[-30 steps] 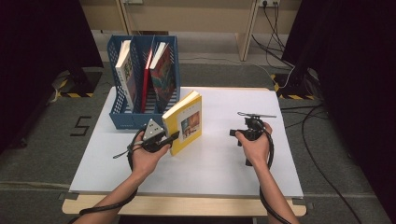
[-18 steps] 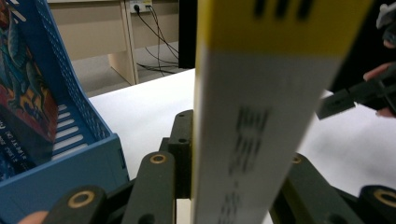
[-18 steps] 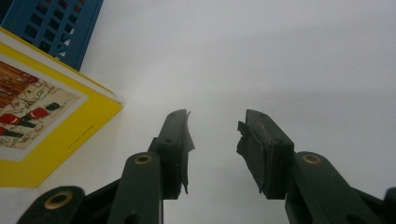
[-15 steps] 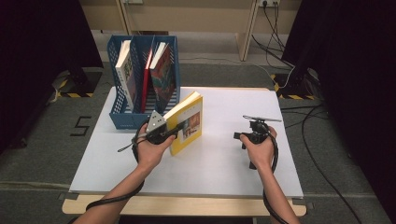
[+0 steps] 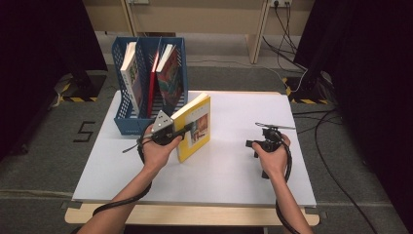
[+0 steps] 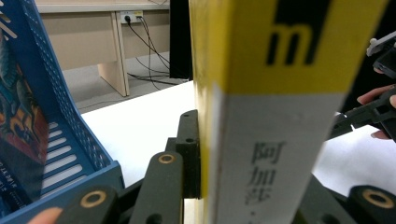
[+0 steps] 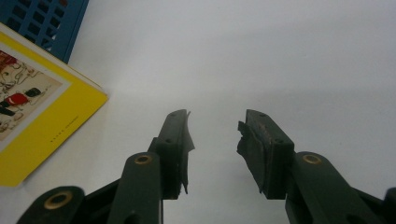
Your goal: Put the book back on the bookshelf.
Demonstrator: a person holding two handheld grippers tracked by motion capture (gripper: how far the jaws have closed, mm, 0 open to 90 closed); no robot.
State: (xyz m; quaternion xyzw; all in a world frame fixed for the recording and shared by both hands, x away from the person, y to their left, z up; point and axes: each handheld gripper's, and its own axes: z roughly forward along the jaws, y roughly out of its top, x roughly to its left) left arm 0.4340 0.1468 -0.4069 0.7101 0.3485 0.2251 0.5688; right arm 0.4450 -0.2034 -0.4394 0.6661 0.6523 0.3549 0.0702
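Currently, your left tongs point(image 5: 187, 129) have just tightened across the stiff, heavyish book point(image 5: 197, 127) by its spine; right tongs point(image 7: 215, 140) gape empty.

A thick yellow paperback book point(image 5: 195, 127) with a picture panel on its cover and a yellow-and-white spine printed in black stands tilted on one corner on the white table, just beside the blue file rack.

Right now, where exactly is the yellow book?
In the high view the yellow book stands tilted on the white table, left of centre, clamped in the left gripper, just in front of and to the right of the blue file rack.
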